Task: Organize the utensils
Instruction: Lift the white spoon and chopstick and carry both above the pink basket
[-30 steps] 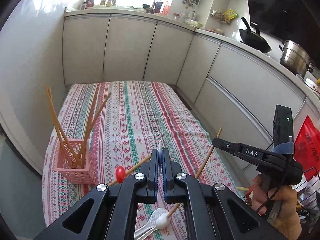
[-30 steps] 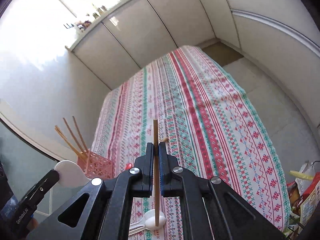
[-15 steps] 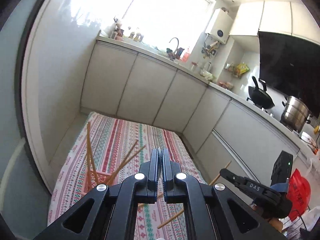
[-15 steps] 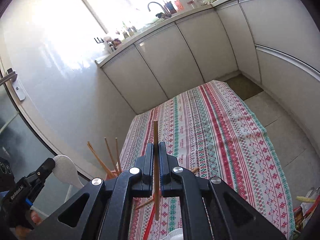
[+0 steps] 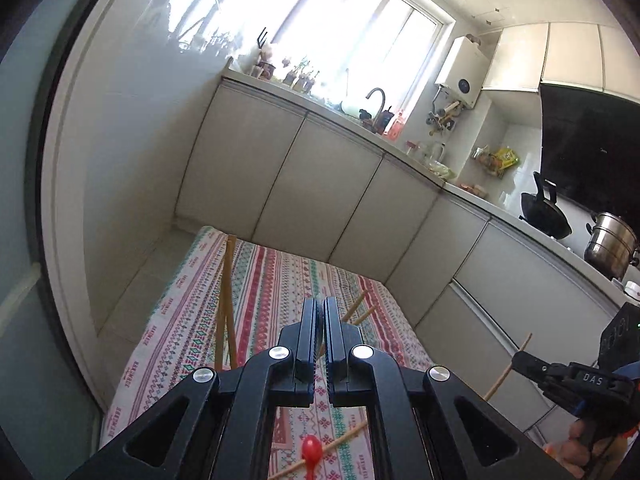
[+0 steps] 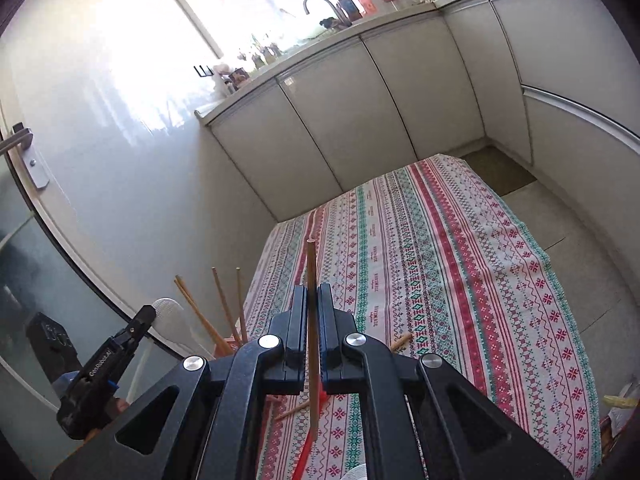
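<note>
A: Which step is judged to be in hand?

B: Carrying, it is judged. Two utensils are held above the patterned tablecloth, and the pink holder is taken as the place for both. Only a sliver of the holder is seen, at the cloth's near left corner, behind the right gripper's frame, with several chopsticks already standing in it.

A: What is gripped on the right?

B: The right gripper is clenched on a single wooden chopstick. The stick is pinched near its middle and held upright between the pads, its top above the fingers and its lower end hanging over the cloth.

A: And on the left?

B: The left gripper is closed on a white spoon; the bowl is seen sticking out past the fingertips, just left of the holder. In the left wrist view the spoon is hidden by the fingers, which are pressed nearly together.

A: What is left on the cloth?

B: A red-tipped utensil and loose chopsticks are seen lying on the near part of the cloth, beside the holder.

A: What is called for next?

B: Each piece must be brought over the holder's open top, tipped end-down, lowered inside and only then released. Care is needed so the standing chopsticks are not knocked.
</note>
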The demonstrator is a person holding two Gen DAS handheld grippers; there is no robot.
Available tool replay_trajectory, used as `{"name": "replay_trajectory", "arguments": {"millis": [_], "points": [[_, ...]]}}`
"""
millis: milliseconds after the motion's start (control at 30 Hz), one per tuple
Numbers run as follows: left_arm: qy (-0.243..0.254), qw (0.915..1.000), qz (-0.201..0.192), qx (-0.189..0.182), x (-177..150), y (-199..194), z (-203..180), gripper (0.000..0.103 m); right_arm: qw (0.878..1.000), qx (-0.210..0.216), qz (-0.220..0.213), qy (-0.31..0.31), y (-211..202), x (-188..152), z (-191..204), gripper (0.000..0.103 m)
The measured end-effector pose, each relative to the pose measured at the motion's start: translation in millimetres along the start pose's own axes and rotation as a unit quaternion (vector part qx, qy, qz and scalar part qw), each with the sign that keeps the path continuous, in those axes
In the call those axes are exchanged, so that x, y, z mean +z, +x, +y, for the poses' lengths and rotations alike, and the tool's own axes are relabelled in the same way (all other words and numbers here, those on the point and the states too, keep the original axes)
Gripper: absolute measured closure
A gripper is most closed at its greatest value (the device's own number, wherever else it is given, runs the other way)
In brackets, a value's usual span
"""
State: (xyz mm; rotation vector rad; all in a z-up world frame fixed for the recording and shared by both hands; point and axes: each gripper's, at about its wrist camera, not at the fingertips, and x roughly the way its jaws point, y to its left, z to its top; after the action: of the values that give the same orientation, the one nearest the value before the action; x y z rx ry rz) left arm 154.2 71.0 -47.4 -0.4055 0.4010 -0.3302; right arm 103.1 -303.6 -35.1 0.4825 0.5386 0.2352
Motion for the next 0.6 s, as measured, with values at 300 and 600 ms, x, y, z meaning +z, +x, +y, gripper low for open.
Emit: {"name": "replay_trajectory", "arguments": {"millis": [300, 600], "points": [[-0.006, 0.9991, 0.033, 0.024, -13, 28, 16, 0.1, 1.0, -0.009, 0.003, 0.005, 8, 1, -8, 0.098], [0.019, 0.9925, 0.107, 0.055, -22, 38, 13, 0.09, 1.0, -0.007, -0.005, -0.002, 9, 1, 3, 0.098]]}}
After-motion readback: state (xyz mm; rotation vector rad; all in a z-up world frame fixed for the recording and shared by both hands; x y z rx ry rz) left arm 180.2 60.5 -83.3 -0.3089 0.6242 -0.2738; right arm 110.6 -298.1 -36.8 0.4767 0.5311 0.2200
